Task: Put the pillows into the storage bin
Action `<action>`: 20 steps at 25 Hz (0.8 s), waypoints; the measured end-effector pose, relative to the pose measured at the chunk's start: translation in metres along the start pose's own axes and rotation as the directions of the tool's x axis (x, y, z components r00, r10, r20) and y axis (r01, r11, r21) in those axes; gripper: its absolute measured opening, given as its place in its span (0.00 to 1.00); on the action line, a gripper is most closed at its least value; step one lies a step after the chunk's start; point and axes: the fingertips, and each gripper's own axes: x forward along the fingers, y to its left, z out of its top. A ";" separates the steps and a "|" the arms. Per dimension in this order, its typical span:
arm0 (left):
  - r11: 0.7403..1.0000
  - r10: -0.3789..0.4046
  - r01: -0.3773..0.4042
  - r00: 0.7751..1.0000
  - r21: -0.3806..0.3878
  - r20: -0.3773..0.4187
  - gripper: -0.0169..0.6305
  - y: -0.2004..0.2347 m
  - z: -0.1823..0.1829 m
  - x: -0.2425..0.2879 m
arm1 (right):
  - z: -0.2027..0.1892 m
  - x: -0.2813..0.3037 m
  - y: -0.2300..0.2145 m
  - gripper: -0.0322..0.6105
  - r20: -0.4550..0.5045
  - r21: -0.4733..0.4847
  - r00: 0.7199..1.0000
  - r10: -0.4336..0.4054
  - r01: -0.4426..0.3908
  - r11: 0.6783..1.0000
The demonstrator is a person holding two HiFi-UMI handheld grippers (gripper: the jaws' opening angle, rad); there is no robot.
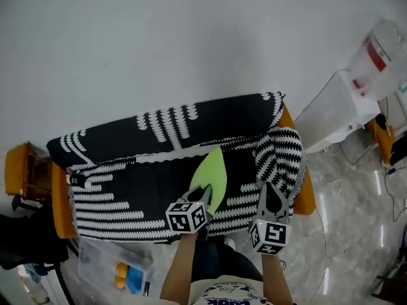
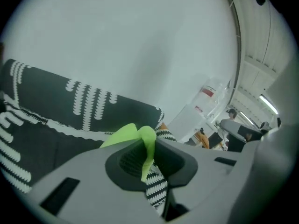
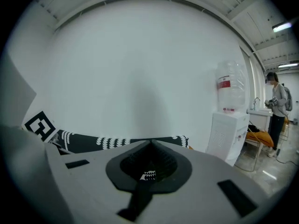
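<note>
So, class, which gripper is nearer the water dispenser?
Right. The right gripper, shut on the patterned pillow, sits below-left of the water dispenser; the left gripper, shut on the green pillow, lies farther left.

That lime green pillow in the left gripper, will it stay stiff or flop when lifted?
Probably floppy: the green pillow creases where the left gripper pinches its edge. Likely light, since that one small pinch seems enough to hold it. It may swing.
</note>
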 end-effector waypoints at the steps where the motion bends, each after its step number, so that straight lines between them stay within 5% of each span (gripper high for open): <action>1: 0.999 0.032 -0.031 0.999 -0.017 0.032 0.11 0.005 0.001 -0.020 | 0.005 -0.006 0.005 0.07 0.012 -0.005 1.000 0.028 -0.028 1.000; 5: 0.989 0.134 -0.121 0.978 -0.090 0.162 0.11 0.019 0.000 -0.098 | 0.020 -0.027 0.033 0.07 0.047 -0.030 0.989 0.142 -0.141 0.990; 10: 0.962 0.255 -0.213 0.922 -0.169 0.291 0.12 0.029 -0.013 -0.191 | 0.027 -0.057 0.096 0.07 0.060 -0.081 0.947 0.316 -0.311 0.947; 14: 0.922 0.372 -0.295 0.855 -0.251 0.361 0.12 0.047 -0.028 -0.263 | 0.028 -0.078 0.161 0.07 0.050 -0.129 0.888 0.458 -0.449 0.884; 20: 0.830 0.546 -0.410 0.734 -0.379 0.404 0.12 0.072 -0.063 -0.367 | 0.024 -0.115 0.257 0.07 0.015 -0.188 0.762 0.648 -0.634 0.750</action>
